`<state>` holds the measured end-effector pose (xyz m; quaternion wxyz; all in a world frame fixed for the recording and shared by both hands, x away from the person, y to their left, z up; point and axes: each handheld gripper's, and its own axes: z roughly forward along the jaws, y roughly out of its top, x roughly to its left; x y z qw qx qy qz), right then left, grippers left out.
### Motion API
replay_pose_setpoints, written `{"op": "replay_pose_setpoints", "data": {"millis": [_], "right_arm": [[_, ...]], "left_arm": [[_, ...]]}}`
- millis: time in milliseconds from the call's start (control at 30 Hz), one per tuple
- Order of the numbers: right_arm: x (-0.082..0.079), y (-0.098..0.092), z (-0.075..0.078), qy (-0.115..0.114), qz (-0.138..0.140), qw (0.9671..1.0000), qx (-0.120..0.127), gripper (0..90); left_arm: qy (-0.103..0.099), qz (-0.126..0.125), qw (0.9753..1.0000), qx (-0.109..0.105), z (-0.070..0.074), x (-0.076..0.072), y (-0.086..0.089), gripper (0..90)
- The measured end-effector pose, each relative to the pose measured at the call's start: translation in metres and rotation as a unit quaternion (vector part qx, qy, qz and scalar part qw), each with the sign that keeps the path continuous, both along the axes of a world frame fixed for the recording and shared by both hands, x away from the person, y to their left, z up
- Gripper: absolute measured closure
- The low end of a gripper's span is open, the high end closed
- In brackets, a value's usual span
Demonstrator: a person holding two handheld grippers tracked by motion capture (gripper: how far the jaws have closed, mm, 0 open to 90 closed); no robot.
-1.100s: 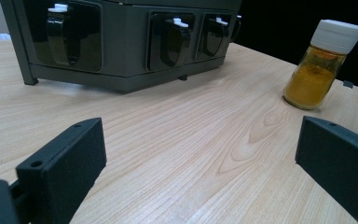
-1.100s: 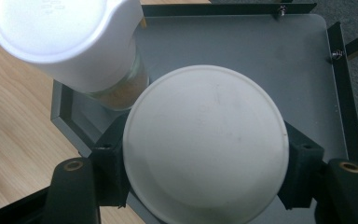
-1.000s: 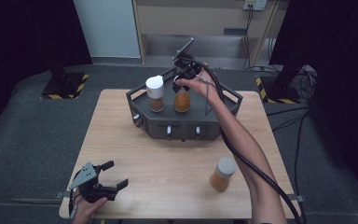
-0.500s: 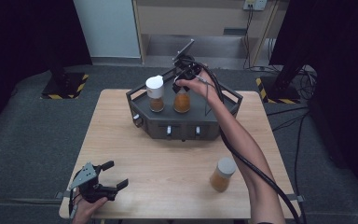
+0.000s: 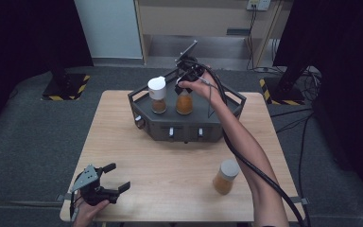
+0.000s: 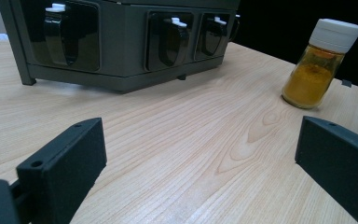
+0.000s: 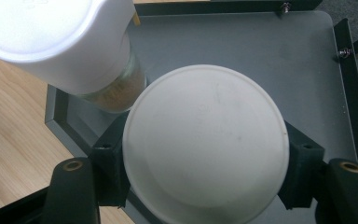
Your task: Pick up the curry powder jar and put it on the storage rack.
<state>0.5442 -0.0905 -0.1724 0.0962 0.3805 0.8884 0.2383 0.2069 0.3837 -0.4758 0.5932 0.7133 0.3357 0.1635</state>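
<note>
Dark curtains and grey floor surround a pale wooden table (image 5: 170,156), on which a grey metal rack (image 5: 187,124) with a railed top tray stands toward the far edge. From the high view, the right gripper (image 5: 185,84) reaches over that tray, directly above an orange-filled spice jar (image 5: 184,103) standing on it; the hand hides the jar's cap there. The right gripper view fills in what is hidden — the jar's round white lid (image 7: 205,140) sits squarely between the two black jaws, which press against its left and right sides, clamped on it. Just beside it on the tray stands a second jar with a tall white cap (image 5: 157,93), its glass close to the held jar, though whether the two touch is hard to judge.

Near the table's front left corner the left gripper (image 5: 114,177) rests low in the person's hand, jaws spread wide with nothing between them. Its own view looks across bare wood grain at the rack's front face — three dark recessed dispenser slots with white tabs (image 6: 168,39), which the high view reduces to small knobs. A third spice jar (image 6: 320,63), yellow-orange powder under a white lid, stands alone on the table toward the front right, well apart from both grippers.
</note>
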Motion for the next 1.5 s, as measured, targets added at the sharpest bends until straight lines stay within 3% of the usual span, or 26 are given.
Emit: {"op": "replay_pose_setpoints", "data": {"millis": [100,333,700,1133,1333,1500], "right_arm": [[-0.001,-0.001,-0.001,-0.003,0.002,1.0000,0.001,32.7],[-0.012,-0.003,-0.001,-0.033,-0.010,0.9994,0.003,9.1],[-0.038,-0.024,0.014,-0.075,-0.002,0.9962,0.043,8.4],[-0.097,-0.071,0.035,-0.131,0.017,0.9869,0.094,8.6],[-0.129,-0.102,0.033,-0.158,0.021,0.9792,0.125,7.8],[-0.151,-0.126,0.029,-0.170,0.024,0.9752,0.139,7.8]], "left_arm": [[-0.001,0.000,1.0000,0.000,0.000,0.000,0.000,0.8],[-0.001,-0.001,1.0000,0.001,0.000,0.000,0.000,0.8],[-0.001,-0.003,1.0000,0.003,0.001,0.001,-0.001,0.8],[-0.002,-0.002,1.0000,0.005,0.001,0.000,-0.002,0.8],[-0.001,-0.002,1.0000,0.006,0.001,0.000,-0.002,0.8],[-0.001,-0.002,1.0000,0.007,0.001,0.000,-0.003,0.8]]}}
